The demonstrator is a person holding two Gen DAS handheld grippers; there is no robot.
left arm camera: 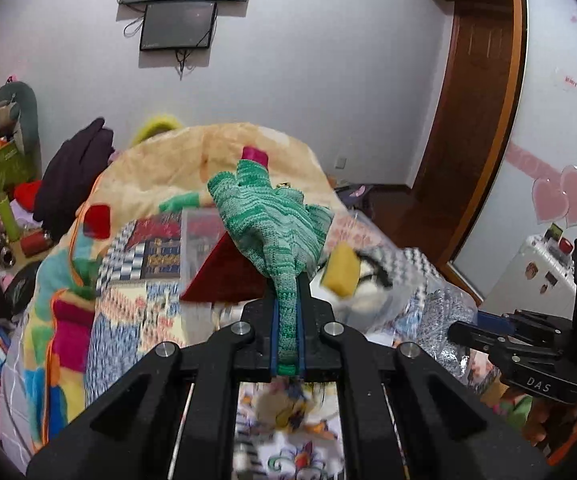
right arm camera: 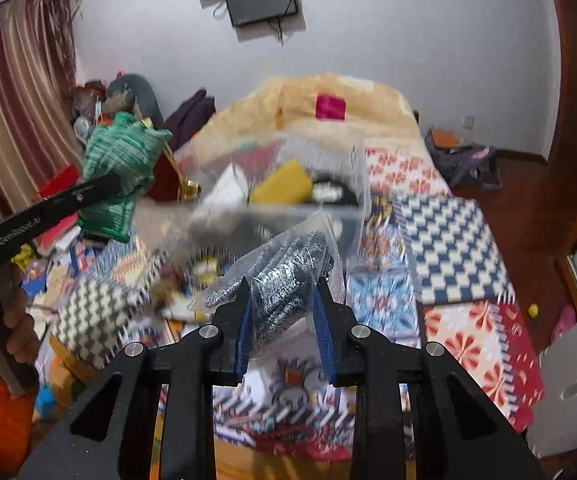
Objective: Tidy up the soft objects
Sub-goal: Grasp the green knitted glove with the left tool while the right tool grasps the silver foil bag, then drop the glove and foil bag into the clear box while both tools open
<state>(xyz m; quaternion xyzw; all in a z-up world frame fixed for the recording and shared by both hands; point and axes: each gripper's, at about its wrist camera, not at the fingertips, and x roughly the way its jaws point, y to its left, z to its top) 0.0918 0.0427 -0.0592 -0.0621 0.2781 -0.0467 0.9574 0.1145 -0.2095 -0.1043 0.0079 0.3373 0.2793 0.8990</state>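
Observation:
My left gripper (left arm camera: 287, 300) is shut on the cuff of a green knitted glove (left arm camera: 272, 220), held up above the bed; glove and gripper also show in the right wrist view (right arm camera: 122, 168) at the left. My right gripper (right arm camera: 284, 304) is closed around a clear plastic bag of grey speckled gloves (right arm camera: 288, 276), its jaws a bag's width apart. A clear plastic box (right arm camera: 288, 196) on the bed holds a yellow sponge-like piece (right arm camera: 282, 188) and white and black soft items. The right gripper shows at the right edge of the left wrist view (left arm camera: 468, 332).
The bed is covered by a patterned patchwork quilt (right arm camera: 448, 240) and a beige blanket (left arm camera: 208, 152). A red triangular piece (left arm camera: 224, 276) and a houndstooth pouch (right arm camera: 92, 320) lie near the box. Clutter fills the left side, and a wooden door (left arm camera: 476, 100) stands at the right.

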